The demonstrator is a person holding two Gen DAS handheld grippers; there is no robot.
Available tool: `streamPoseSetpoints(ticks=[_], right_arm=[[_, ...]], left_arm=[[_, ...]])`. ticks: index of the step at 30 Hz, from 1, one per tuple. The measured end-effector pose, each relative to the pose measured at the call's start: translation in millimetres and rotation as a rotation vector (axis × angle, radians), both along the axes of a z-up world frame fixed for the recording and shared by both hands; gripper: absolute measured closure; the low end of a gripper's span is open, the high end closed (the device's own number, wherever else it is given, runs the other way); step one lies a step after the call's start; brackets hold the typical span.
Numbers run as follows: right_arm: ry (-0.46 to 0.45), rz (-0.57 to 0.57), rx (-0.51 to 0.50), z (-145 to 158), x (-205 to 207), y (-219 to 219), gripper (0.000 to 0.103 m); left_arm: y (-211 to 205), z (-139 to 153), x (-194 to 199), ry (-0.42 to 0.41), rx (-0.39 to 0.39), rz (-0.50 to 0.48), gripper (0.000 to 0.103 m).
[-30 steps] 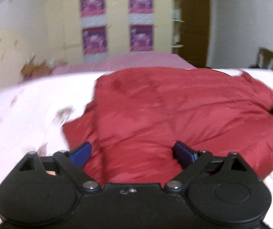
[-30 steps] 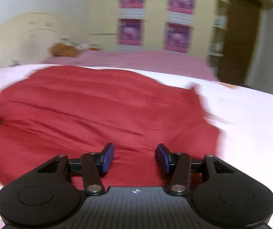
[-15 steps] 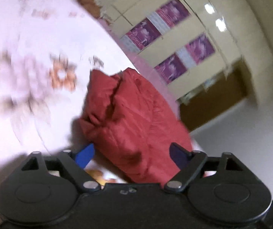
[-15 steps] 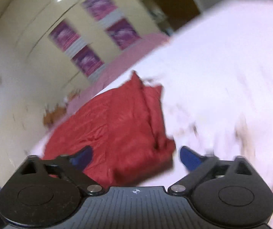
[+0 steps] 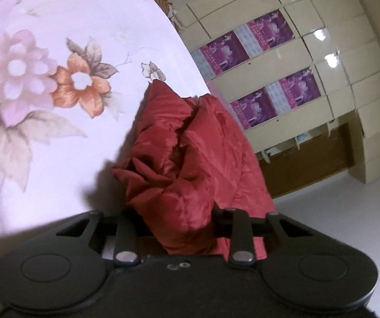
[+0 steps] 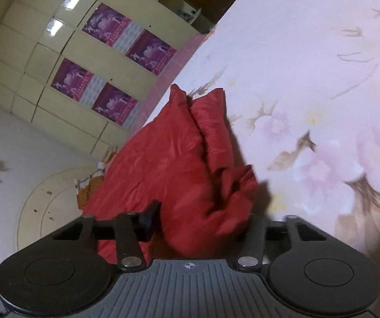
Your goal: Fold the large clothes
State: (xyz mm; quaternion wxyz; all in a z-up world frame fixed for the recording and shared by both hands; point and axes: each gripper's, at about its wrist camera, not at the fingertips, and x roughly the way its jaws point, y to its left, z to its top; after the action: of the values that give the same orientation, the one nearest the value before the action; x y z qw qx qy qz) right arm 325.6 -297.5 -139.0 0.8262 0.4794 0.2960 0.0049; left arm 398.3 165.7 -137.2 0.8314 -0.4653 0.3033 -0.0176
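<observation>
A large red quilted garment lies on a bed with a pale floral sheet. In the left wrist view its bunched left edge fills the space between the fingers of my left gripper, whose jaws press in on the fabric. In the right wrist view the garment has its bunched right edge between the fingers of my right gripper, with the jaws closed in on it. Both views are rolled sideways. The fingertips are mostly hidden by cloth.
The floral sheet spreads out beyond the garment's edges. A cream wardrobe with purple posters and a dark wooden door stand behind the bed. The wardrobe and a cream headboard show in the right wrist view.
Both grippers have rolled sideways and dropped to the garment's opposite edges. Their jaws, open before, have closed onto the bunched red fabric.
</observation>
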Motion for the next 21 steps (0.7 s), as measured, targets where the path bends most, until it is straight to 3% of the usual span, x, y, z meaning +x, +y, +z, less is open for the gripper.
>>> streamPoseSetpoints(ticks=[6, 11, 21], right_arm=[[-0.018, 0.035, -0.089, 9, -9, 9, 0.085], [-0.024, 0.059, -0.121, 20, -23, 8, 0.087], [-0.018, 0.115, -0.155, 34, -100, -20, 0.087]], left_arm=[[-15, 22, -1, 0.007, 0.135, -0.027, 0.083], [-24, 41, -15, -0.013, 0.185, -0.057, 0.086], [-58, 50, -105, 0.004, 0.170, -0.039, 0.086]])
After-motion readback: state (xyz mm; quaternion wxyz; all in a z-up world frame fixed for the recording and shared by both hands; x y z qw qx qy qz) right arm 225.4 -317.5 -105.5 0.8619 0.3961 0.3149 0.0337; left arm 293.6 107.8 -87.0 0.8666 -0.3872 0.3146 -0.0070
